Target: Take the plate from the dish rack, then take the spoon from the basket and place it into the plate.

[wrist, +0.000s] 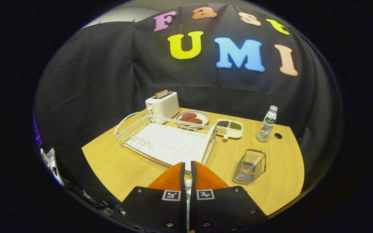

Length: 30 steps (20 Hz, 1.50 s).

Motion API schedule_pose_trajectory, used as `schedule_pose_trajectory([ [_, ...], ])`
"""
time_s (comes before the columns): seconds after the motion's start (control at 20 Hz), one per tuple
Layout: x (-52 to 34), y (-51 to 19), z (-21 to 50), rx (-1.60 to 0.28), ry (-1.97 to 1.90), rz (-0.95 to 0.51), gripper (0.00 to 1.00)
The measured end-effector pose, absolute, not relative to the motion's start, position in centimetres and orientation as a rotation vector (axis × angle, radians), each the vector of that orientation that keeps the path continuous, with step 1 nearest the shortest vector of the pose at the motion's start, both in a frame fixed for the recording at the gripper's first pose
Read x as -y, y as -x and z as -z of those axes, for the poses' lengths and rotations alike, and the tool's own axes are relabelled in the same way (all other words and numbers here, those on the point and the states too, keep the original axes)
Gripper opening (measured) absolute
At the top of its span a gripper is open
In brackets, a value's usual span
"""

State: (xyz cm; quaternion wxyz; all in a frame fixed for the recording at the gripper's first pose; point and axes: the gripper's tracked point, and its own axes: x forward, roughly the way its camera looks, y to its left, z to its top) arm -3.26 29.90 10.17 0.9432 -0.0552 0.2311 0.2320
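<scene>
Fingers of your tool (187, 170) sit nearly closed on nothing, just short of the dish rack (167, 139), with the plate (192, 118) beyond its far edge and the basket (250, 165) to the right.

Black screwed tool (187, 165) body, square markers

The gripper (186, 167) holds something thin and pale between its jaws, but only a sliver shows, so what it is cannot be told. The jaws cover the near edge of the dish rack (165, 139). The bottle's (267, 124) label is too small to tell.
</scene>
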Motion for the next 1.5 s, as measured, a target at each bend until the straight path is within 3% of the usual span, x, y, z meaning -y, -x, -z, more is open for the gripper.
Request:
schedule_pose_trajectory([
  [0.3, -31.9, 3.6, -9.2, -0.484, 0.147, -0.512, 0.04],
  [0.5, -32.9, 3.8, -9.7, -0.455, 0.182, -0.543, 0.12],
  [0.75, -32.1, 3.5, -11.0, -0.423, 0.179, -0.520, 0.13],
  [1.15, -25.6, 0.7, -18.1, -0.253, 0.106, -0.339, 0.13],
  [1.4, -18.5, 0.4, -27.9, -0.021, 0.015, -0.165, 0.13],
  [1.5, -17.0, 0.5, -30.8, 0.083, -0.036, -0.148, 0.54],
])
